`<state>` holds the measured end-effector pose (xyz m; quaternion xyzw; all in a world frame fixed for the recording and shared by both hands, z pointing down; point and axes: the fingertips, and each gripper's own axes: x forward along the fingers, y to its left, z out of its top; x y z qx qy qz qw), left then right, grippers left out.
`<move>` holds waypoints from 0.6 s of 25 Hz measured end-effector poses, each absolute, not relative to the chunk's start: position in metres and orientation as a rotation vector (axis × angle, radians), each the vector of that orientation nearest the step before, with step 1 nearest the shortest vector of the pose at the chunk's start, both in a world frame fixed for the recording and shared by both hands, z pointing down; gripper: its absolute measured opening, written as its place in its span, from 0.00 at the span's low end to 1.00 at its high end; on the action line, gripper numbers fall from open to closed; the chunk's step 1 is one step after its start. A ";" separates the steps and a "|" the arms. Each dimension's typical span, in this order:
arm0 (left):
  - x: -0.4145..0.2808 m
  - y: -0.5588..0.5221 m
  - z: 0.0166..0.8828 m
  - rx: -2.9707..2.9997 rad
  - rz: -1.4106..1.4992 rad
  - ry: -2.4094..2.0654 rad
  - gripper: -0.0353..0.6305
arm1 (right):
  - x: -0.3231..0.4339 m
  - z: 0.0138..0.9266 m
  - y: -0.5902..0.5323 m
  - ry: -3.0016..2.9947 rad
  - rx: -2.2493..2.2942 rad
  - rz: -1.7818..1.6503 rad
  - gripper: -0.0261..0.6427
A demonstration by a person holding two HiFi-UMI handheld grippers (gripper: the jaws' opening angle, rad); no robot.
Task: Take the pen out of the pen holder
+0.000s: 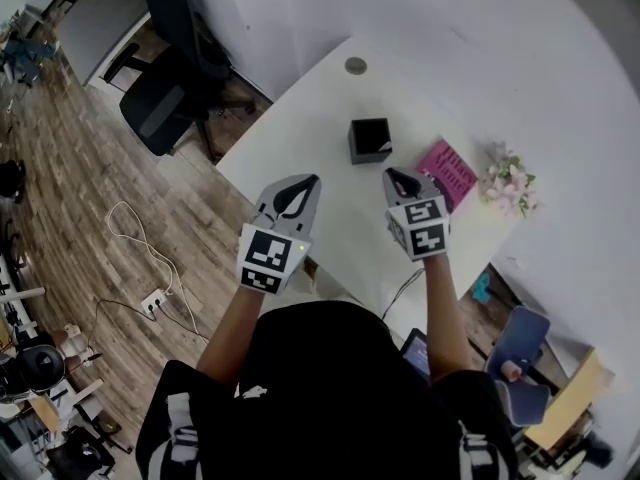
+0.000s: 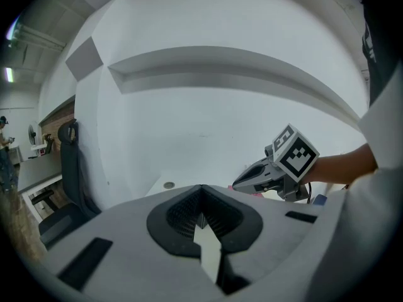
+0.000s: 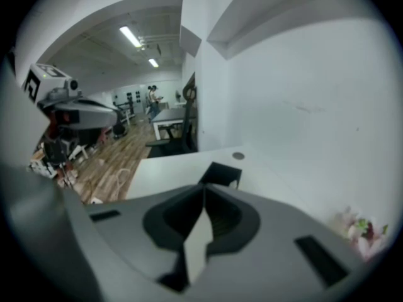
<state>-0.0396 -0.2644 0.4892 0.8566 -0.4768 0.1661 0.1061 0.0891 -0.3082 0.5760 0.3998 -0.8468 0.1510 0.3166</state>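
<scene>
The pen holder (image 1: 370, 140) is a small black cube standing mid-table on the white table (image 1: 330, 98). It also shows in the right gripper view, the pen holder (image 3: 220, 174) just beyond my jaws. I cannot make out a pen in it. My left gripper (image 1: 311, 181) hovers over the table's near edge, to the left of and short of the holder, jaws shut and empty. My right gripper (image 1: 389, 175) hangs just short of the holder on its right side, also shut with nothing in it. Their closed tips show at the left gripper (image 2: 201, 189) and the right gripper (image 3: 204, 188).
A pink book (image 1: 447, 173) and a bunch of pale flowers (image 1: 508, 183) lie right of the holder. A round grommet (image 1: 355, 65) sits at the table's far end. A black office chair (image 1: 165, 98) stands to the left, and a cable with a power strip (image 1: 152, 300) lies on the wood floor.
</scene>
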 end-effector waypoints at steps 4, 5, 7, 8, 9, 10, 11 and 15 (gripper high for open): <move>-0.043 -0.271 0.492 2.514 0.490 -1.399 0.09 | 0.094 0.590 -0.315 -2.190 1.042 0.421 0.09; -0.044 -0.273 0.493 2.515 0.492 -1.394 0.09 | 0.095 0.592 -0.318 -2.177 1.047 0.420 0.09; -0.047 -0.277 0.494 2.520 0.499 -1.378 0.09 | 0.097 0.596 -0.323 -2.151 1.061 0.417 0.09; -0.048 -0.279 0.495 2.523 0.503 -1.366 0.09 | 0.097 0.597 -0.325 -2.142 1.067 0.423 0.09; -0.048 -0.280 0.497 2.526 0.507 -1.353 0.09 | 0.097 0.599 -0.328 -2.133 1.075 0.432 0.09; -0.049 -0.282 0.498 2.529 0.512 -1.338 0.09 | 0.097 0.600 -0.330 -2.126 1.083 0.442 0.09; -0.050 -0.284 0.499 2.531 0.518 -1.325 0.09 | 0.097 0.602 -0.332 -2.119 1.091 0.450 0.09; -0.053 -0.293 0.500 2.547 0.532 -1.289 0.09 | 0.095 0.605 -0.343 -2.097 1.117 0.457 0.11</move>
